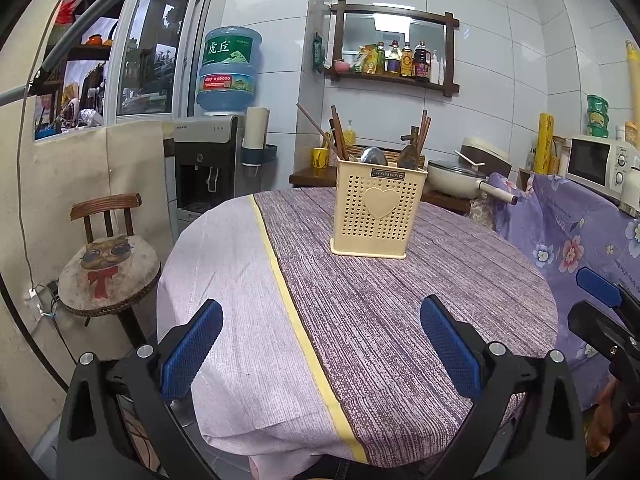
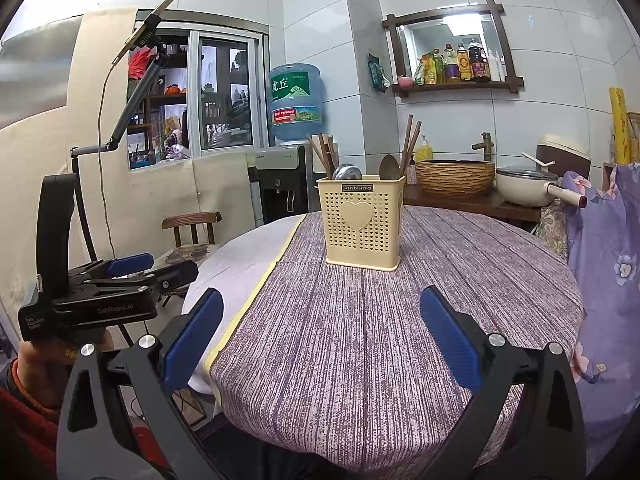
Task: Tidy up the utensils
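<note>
Left gripper [image 1: 320, 344] and right gripper [image 2: 320, 332], fingers spread wide, empty.
Beyond, upright on the tablecloth [image 1: 400, 320]: holder [image 1: 378, 210] with chopsticks [image 1: 340, 132], spoons [image 1: 373, 155].

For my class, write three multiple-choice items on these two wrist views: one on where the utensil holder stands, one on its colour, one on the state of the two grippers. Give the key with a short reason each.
1. Where does the utensil holder stand?
A. On the chair
B. On the round table, on the darker striped part of the cloth
C. On the counter beside the pan

2. What colour is the holder?
A. Blue
B. Pale yellow
C. Black

3. In what state are the left gripper and the right gripper?
A. Both open and empty
B. Both shut on a spoon
C. Left open, right shut on chopsticks

Key
1: B, its base rests on the darker cloth of the table, right of the yellow stripe.
2: B, its perforated walls with the heart are pale yellow in both views.
3: A, in each view the blue pads stand wide apart with only cloth between them.
</note>
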### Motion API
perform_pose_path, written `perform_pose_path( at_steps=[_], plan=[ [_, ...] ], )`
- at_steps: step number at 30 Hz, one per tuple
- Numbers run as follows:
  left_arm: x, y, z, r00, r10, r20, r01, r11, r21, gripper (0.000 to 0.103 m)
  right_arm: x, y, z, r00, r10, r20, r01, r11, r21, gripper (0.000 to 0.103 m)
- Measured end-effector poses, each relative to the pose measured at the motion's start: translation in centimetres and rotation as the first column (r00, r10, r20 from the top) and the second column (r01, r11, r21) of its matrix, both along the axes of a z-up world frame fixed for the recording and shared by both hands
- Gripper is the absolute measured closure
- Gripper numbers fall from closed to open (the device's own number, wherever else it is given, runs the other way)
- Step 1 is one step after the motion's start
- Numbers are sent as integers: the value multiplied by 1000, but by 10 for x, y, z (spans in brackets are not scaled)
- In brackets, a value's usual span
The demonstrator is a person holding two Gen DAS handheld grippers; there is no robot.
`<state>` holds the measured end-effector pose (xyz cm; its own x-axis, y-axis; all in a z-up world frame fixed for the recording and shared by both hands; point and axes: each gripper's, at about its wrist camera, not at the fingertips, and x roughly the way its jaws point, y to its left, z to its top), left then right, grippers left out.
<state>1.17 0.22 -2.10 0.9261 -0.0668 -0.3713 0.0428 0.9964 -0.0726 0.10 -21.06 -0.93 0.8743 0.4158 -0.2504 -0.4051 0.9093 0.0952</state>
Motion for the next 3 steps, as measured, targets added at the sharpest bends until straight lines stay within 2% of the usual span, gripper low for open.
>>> perform_pose_path(
  at_steps=[3],
  plan=[
    [0, 1, 0, 1000, 0, 0, 0, 1000, 2, 5, 0, 0, 0, 1000, 0, -2, 0, 1000, 0, 6]
  ],
)
